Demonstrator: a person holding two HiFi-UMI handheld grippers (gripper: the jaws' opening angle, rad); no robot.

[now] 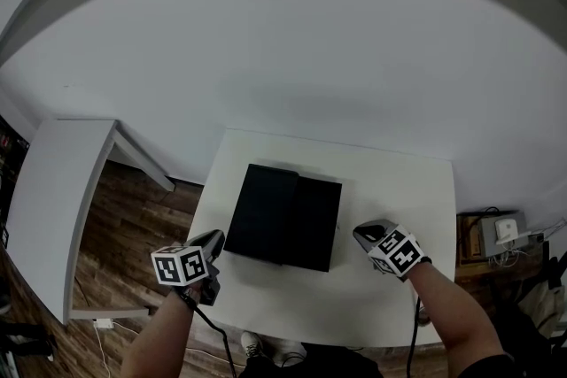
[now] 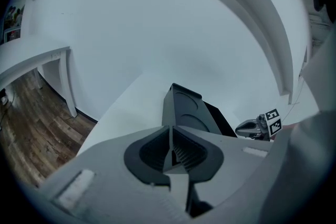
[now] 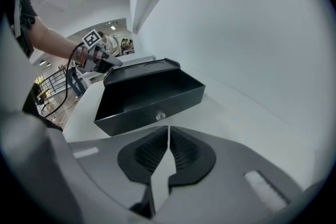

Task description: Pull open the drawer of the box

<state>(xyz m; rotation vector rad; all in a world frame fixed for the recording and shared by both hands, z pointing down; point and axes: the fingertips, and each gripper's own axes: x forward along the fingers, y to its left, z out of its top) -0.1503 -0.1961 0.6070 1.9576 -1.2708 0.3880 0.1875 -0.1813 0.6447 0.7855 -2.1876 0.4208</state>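
A black box (image 1: 264,210) lies on the white table (image 1: 399,181), and its drawer (image 1: 317,224) stands pulled out toward the right. In the right gripper view the drawer (image 3: 152,93) is empty, with a small silver knob (image 3: 160,115) on its front, just beyond my right gripper (image 3: 168,150). That gripper (image 1: 361,232) is shut on nothing and sits a short way right of the drawer. My left gripper (image 1: 215,238) is shut too, empty, beside the box's left end (image 2: 184,107).
A second white table (image 1: 62,199) stands to the left over the wooden floor (image 1: 133,217). A low shelf with small devices and cables (image 1: 500,235) is at the right. A white wall runs behind the table.
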